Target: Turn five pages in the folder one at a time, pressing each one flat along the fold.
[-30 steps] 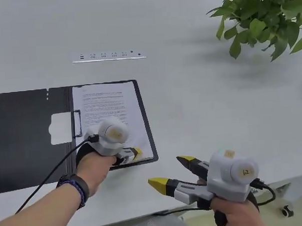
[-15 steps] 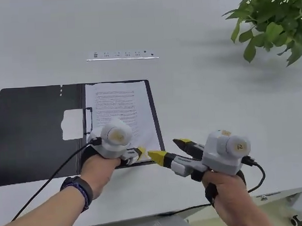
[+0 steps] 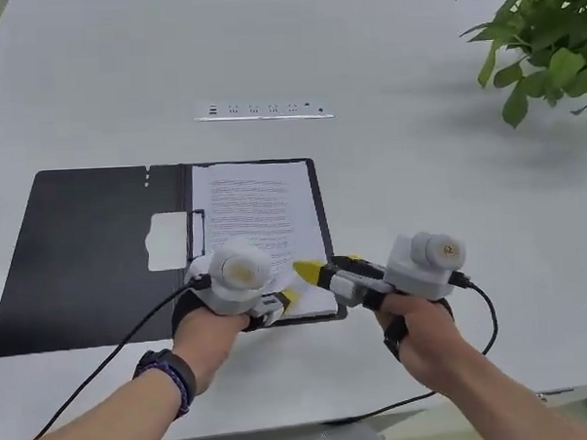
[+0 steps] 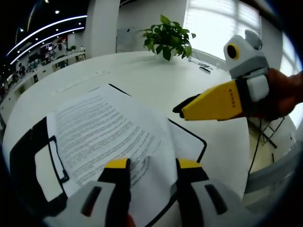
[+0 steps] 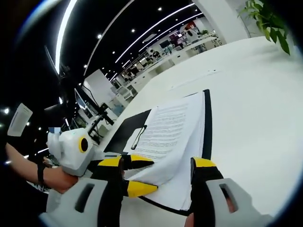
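Big white table (image 3: 450, 223) with a black folder (image 3: 91, 258) lying open on it, and a stack of printed pages (image 3: 259, 212) sits in its right half. The plant (image 3: 544, 43) at 2 o'clock is cut off by the frame. A power strip (image 3: 262, 110) is at 12 o'clock from the folder. The left gripper (image 4: 152, 165), jaws apart, straddles the pages' bottom edge. The right gripper (image 5: 158, 165), jaws also spread, comes in from 3 o'clock at the lower-right corner. The print's too small to read.

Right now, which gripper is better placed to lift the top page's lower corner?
Left, I think: the left gripper has its jaws apart at the lower edge of the top page, paper between them. The right gripper hovers open beside that corner.
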`<action>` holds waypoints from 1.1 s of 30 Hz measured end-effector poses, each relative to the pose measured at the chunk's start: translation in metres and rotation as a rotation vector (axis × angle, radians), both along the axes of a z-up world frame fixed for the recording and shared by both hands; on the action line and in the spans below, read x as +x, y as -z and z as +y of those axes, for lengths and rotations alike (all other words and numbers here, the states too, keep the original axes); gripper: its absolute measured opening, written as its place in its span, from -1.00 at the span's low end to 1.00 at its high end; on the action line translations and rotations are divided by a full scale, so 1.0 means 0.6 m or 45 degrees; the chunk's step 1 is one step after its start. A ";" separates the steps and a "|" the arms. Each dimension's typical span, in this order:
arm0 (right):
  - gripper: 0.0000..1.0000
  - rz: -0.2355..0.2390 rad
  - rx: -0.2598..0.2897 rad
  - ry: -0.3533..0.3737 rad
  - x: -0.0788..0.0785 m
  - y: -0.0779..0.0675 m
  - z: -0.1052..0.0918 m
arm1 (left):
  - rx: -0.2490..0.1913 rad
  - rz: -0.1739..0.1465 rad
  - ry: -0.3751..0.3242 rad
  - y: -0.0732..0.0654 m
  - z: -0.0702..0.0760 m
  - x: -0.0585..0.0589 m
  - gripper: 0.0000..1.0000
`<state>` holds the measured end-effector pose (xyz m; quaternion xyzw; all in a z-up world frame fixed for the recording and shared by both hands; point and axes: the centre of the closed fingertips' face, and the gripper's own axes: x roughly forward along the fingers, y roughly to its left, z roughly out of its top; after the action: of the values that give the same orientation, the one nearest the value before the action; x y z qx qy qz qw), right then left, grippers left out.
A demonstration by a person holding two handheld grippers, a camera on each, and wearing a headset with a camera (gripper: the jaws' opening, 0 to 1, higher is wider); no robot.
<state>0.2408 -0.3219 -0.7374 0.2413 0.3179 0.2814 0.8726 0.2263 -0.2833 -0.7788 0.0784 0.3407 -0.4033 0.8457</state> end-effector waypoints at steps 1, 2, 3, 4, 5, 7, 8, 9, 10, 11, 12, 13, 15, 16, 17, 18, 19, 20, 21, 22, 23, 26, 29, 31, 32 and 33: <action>0.11 0.012 0.013 0.006 0.004 0.005 0.003 | 0.000 0.000 0.000 0.000 0.000 -0.001 -0.25; 0.11 0.015 0.018 0.010 0.006 0.007 0.004 | -0.002 0.003 0.000 -0.001 0.000 -0.002 -0.24; 0.10 0.018 0.028 0.010 0.009 0.009 0.008 | -0.002 0.004 0.001 0.000 0.001 -0.003 -0.24; 0.09 0.022 0.036 0.010 0.010 0.009 0.011 | -0.001 0.004 0.004 0.000 0.003 -0.004 -0.24; 0.08 0.026 0.042 0.010 0.011 0.010 0.013 | -0.002 0.004 0.005 0.000 0.004 -0.005 -0.23; 0.03 0.028 0.057 0.009 0.013 0.009 0.016 | -0.008 0.008 0.008 -0.001 0.007 -0.009 -0.21; -0.04 0.026 0.069 0.009 0.013 0.007 0.018 | -0.013 0.013 0.015 -0.001 0.007 -0.012 -0.18; -0.18 0.016 0.091 0.014 0.014 0.003 0.019 | -0.019 0.016 0.024 -0.001 0.006 -0.014 -0.15; -0.27 -0.002 0.095 0.021 0.016 -0.003 0.019 | -0.023 0.019 0.039 -0.002 0.004 -0.017 -0.11; -0.35 -0.018 0.107 0.024 0.016 -0.009 0.019 | -0.021 0.022 0.070 -0.003 0.002 -0.023 -0.04; -0.42 -0.015 0.114 0.023 0.016 -0.010 0.019 | -0.016 0.023 0.084 -0.004 0.001 -0.026 0.01; -0.46 -0.013 0.117 0.022 0.015 -0.011 0.019 | -0.012 0.023 0.097 -0.005 0.001 -0.029 0.05; -0.53 -0.019 0.114 0.019 0.012 -0.013 0.019 | -0.022 0.028 0.104 -0.009 0.002 -0.032 0.12; -0.57 -0.021 0.114 0.015 0.009 -0.015 0.020 | -0.024 0.027 0.106 -0.012 0.004 -0.033 0.14; -0.63 -0.022 0.117 0.015 0.007 -0.015 0.021 | -0.026 0.026 0.108 -0.014 0.005 -0.034 0.15; -0.68 -0.022 0.120 0.017 0.004 -0.015 0.021 | -0.026 0.026 0.108 -0.016 0.007 -0.036 0.15; -0.72 -0.021 0.121 0.017 0.002 -0.014 0.021 | -0.027 0.022 0.105 -0.020 0.010 -0.037 0.16; -0.78 -0.020 0.121 0.020 0.001 -0.014 0.020 | -0.029 0.019 0.102 -0.023 0.013 -0.039 0.16; -0.83 -0.022 0.123 0.029 -0.002 -0.015 0.020 | -0.033 0.018 0.098 -0.026 0.017 -0.041 0.16; -0.89 -0.023 0.125 0.037 -0.004 -0.015 0.020 | -0.034 0.017 0.097 -0.027 0.020 -0.043 0.17; -0.98 -0.016 0.131 0.054 -0.006 -0.015 0.019 | -0.031 0.014 0.095 -0.030 0.026 -0.044 0.17; -1.00 0.012 0.152 0.078 -0.009 -0.015 0.018 | -0.033 0.013 0.083 -0.040 0.039 -0.047 0.19; -1.00 0.002 0.159 0.074 -0.013 -0.024 0.022 | -0.034 -0.001 0.078 -0.054 0.051 -0.054 0.19; -1.00 -0.007 0.167 0.082 -0.013 -0.032 0.024 | -0.032 -0.010 0.069 -0.062 0.061 -0.055 0.20; -1.00 -0.010 0.169 0.084 -0.011 -0.034 0.025 | -0.037 -0.011 0.058 -0.066 0.065 -0.054 0.20; -1.00 -0.017 0.173 0.089 -0.010 -0.037 0.026 | -0.044 -0.014 0.043 -0.071 0.071 -0.052 0.21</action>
<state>0.2348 -0.3065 -0.7150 0.3090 0.2838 0.2732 0.8657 0.1953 -0.2405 -0.7359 0.0716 0.3276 -0.4230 0.8418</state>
